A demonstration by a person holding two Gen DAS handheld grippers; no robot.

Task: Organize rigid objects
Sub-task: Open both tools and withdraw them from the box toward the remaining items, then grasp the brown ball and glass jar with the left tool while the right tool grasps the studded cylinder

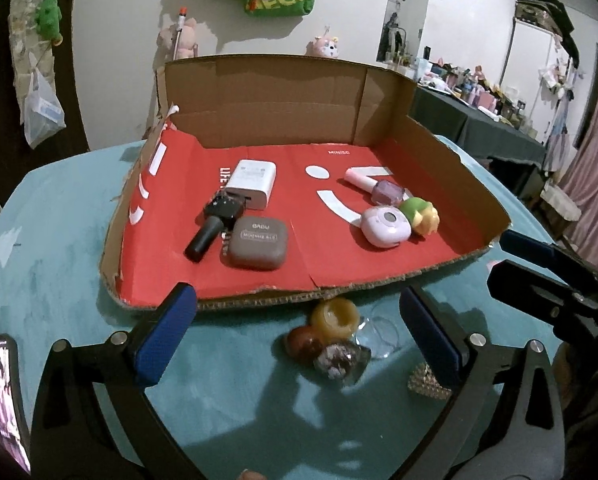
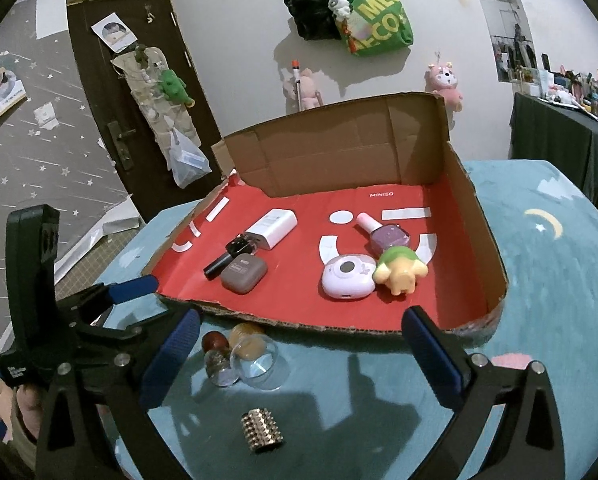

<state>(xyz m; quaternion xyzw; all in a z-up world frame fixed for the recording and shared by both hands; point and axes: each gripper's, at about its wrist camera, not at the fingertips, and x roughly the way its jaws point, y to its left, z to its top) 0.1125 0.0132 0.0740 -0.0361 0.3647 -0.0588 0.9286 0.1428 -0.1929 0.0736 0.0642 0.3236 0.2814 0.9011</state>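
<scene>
Both grippers, left (image 1: pixel 297 334) & right (image 2: pixel 301 354), gape wide, empty. Near, a studded cylinder (image 2: pixel 262 432) could roll if nudged. Farther, round jars (image 1: pixel 333 338) sit touching; grabbing one may scatter the rest. Box (image 1: pixel 451 168) beyond w/ sorted items.

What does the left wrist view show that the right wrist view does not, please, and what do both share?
Only the left wrist view shows a lit phone at its lower left edge. Only the right wrist view shows the dark door, the starry wall, and the moon print on the teal cloth. Both share the cardboard tray with its red floor, the brown case, the white charger, the pink camera, the jars in front and the studded cylinder.
</scene>
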